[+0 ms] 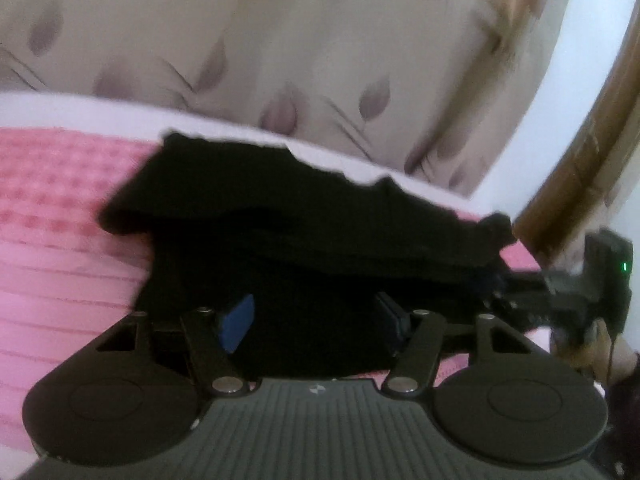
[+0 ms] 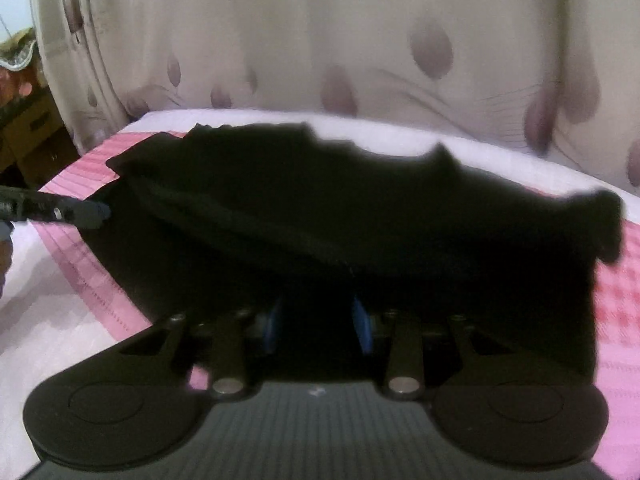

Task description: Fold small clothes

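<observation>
A black garment [image 1: 300, 220] lies in loose folds on a pink bed cover [image 1: 60, 240]; its upper layer is folded over the lower one. My left gripper [image 1: 316, 320] hovers over the garment's near edge, blue pads [image 1: 240, 322] well apart, nothing pinched between them. My right gripper [image 1: 520, 292] reaches in at the garment's right end. In the right wrist view the garment [image 2: 360, 200] fills the middle. The right gripper [image 2: 318, 324] is low over its near part, with a narrow gap between the pads [image 2: 362, 326]. The left gripper [image 2: 80, 212] points at the garment's left edge.
A white sheet band [image 2: 400, 136] runs along the bed's far side, with a leaf-patterned curtain [image 1: 280, 40] behind it. A wooden frame [image 1: 580, 160] stands at the right. Cardboard boxes [image 2: 28, 132] sit beyond the bed's left corner. Pink cover [image 2: 616, 320] shows on both sides of the garment.
</observation>
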The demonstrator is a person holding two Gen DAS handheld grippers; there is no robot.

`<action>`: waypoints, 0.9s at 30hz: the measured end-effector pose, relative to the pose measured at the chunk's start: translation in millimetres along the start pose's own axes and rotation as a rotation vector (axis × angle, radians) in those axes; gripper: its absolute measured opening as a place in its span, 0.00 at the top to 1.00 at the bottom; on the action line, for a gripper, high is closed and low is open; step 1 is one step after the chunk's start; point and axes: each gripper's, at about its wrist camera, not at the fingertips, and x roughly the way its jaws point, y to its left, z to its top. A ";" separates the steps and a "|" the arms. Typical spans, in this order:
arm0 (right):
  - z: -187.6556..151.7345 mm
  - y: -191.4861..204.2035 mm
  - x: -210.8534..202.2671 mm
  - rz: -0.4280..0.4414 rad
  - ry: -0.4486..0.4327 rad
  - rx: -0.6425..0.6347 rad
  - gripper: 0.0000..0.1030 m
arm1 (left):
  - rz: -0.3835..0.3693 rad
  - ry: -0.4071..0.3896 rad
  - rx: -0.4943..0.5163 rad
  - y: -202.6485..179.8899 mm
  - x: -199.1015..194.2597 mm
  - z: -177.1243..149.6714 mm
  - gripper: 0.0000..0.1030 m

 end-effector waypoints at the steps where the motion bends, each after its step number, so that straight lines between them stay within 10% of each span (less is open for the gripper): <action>1: 6.9 0.1 4.1 -0.008 0.006 -0.009 0.65 | -0.003 0.027 0.008 -1.3 9.2 4.9 0.38; 6: 60.9 -24.1 25.8 -0.048 -0.021 0.022 0.66 | -0.008 0.056 0.021 3.6 44.7 45.5 0.34; 15: 88.0 -119.3 15.7 -0.042 -0.333 0.547 0.63 | 0.205 -0.285 -0.198 52.1 45.4 101.9 0.12; 17: 66.3 -112.8 -7.8 0.025 -0.393 0.528 0.62 | 0.195 -0.294 -0.209 60.5 37.5 97.9 0.12; 21: 26.0 -88.1 -35.5 0.107 -0.405 0.475 0.26 | 0.219 -0.361 -0.212 65.7 6.0 73.8 0.08; 27: 3.3 -31.4 -32.4 0.087 -0.258 0.185 0.25 | 0.235 -0.244 -0.187 60.4 -11.8 31.6 0.07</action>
